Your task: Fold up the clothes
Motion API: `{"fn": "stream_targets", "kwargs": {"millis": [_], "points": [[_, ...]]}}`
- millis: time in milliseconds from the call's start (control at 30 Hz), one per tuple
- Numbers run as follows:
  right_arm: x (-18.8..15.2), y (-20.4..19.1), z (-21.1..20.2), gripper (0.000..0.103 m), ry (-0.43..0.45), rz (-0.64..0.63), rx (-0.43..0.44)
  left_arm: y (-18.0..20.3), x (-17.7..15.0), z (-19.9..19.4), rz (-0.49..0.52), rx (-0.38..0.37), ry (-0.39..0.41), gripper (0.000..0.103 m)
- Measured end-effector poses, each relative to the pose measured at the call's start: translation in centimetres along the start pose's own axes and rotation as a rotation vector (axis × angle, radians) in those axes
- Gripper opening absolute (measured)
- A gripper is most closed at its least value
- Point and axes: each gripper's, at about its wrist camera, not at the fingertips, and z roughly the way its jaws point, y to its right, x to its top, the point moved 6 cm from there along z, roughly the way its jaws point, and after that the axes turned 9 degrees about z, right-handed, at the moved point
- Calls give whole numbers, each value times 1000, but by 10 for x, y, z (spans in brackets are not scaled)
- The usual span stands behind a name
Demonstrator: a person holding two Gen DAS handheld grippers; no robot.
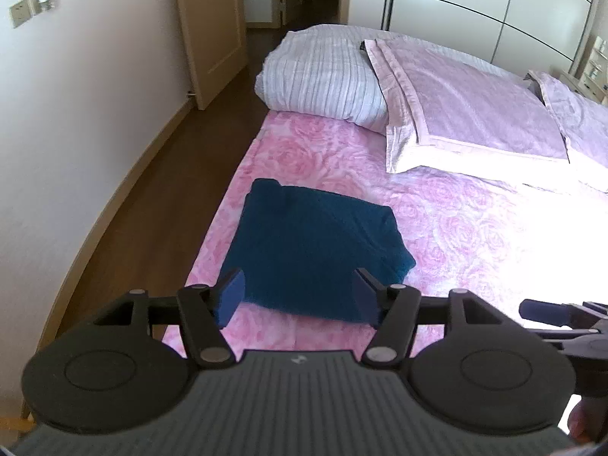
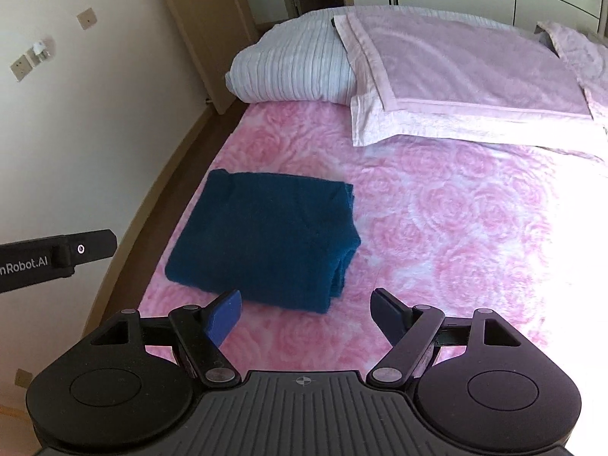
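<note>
A dark blue garment [image 1: 311, 243] lies folded into a thick square near the left edge of the bed's pink rose-patterned sheet [image 1: 437, 235]. My left gripper [image 1: 300, 292] hovers above its near edge, open, with nothing between its blue pads. In the right wrist view the same folded garment [image 2: 266, 235] sits left of centre. My right gripper [image 2: 307, 311] hangs open over the sheet [image 2: 437, 228] by the garment's near right corner, holding nothing. Part of the left gripper's body shows at the left edge of the right wrist view.
A striped folded quilt [image 1: 323, 76] and a pale pink pillow [image 1: 467, 106] lie at the head of the bed. Left of the bed runs a strip of dark wood floor [image 1: 159, 197], a white wall and an open door [image 1: 212, 30]. Wardrobe doors stand behind.
</note>
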Motion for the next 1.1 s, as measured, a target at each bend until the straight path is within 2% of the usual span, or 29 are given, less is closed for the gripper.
{"fn": "stream_targets", "kwargs": {"millis": [267, 333, 467, 733, 867, 1100], "points": [[-32, 18, -52, 78, 46, -58, -41, 27, -34, -46, -18, 55, 22, 63], [-42, 22, -64, 78, 71, -64, -39, 35, -45, -59, -12, 73, 40, 66], [-68, 32, -89, 78, 103, -66, -36, 52, -71, -86, 17, 94, 54, 66], [-109, 33, -123, 78, 73, -68, -26, 59, -121, -121, 8, 65, 19, 66], [-120, 23, -129, 78, 47, -69, -30, 53, -129, -128, 17, 64, 23, 66], [-115, -6, -114, 78, 18, -27, -38, 23, -115, -120, 45, 63, 37, 66]]}}
